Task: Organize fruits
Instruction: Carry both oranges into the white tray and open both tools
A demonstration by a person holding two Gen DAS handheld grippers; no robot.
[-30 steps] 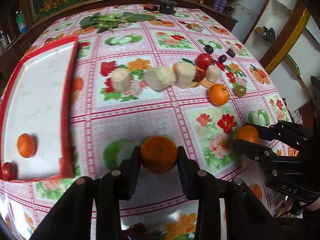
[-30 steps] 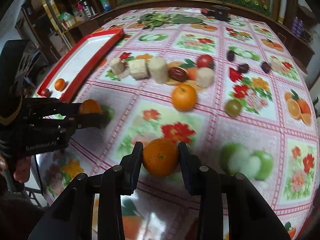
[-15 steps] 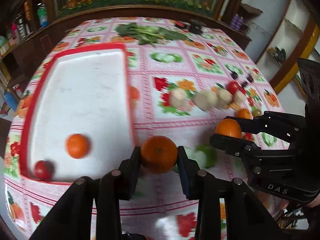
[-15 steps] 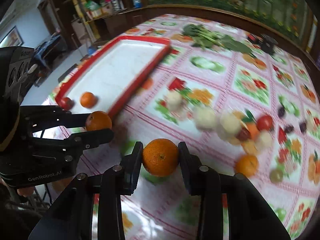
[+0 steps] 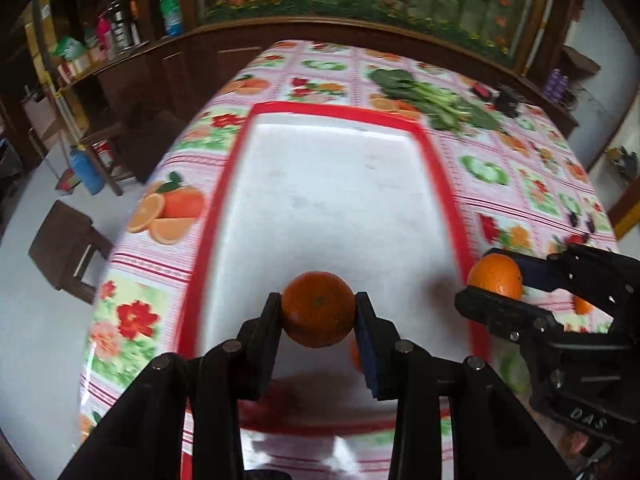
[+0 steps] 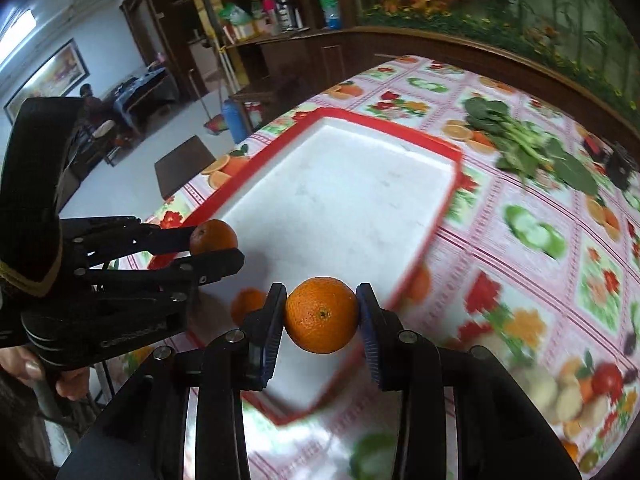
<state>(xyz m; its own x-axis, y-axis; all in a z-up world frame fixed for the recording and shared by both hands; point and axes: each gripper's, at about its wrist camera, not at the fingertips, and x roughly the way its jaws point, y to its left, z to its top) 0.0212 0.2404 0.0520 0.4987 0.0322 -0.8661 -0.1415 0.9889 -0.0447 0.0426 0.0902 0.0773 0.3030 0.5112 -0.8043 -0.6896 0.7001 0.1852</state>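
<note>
My left gripper [image 5: 318, 304] is shut on an orange [image 5: 318, 310] and hangs over the near part of the red-rimmed white tray [image 5: 340, 200]. Beside it, at the tray's right rim, my right gripper [image 5: 494, 284] is shut on a second orange [image 5: 496, 282]. In the right wrist view that second orange [image 6: 322, 314] sits between the pads over the tray's [image 6: 352, 200] near corner. There the left gripper [image 6: 214, 240] holds its orange [image 6: 213, 237] at the left. A loose orange [image 6: 248, 304] lies on the tray below.
Leafy greens [image 5: 432, 100] lie beyond the tray's far right corner. A blurred pile of cut pieces and a tomato [image 6: 580, 392] sits on the patterned cloth at the right. The table edge drops off left of the tray, with a dark stool [image 5: 68, 248] on the floor.
Both grippers have swung left from the fruit pile to above the tray, each still carrying its orange. The tray now fills the middle of both views.
</note>
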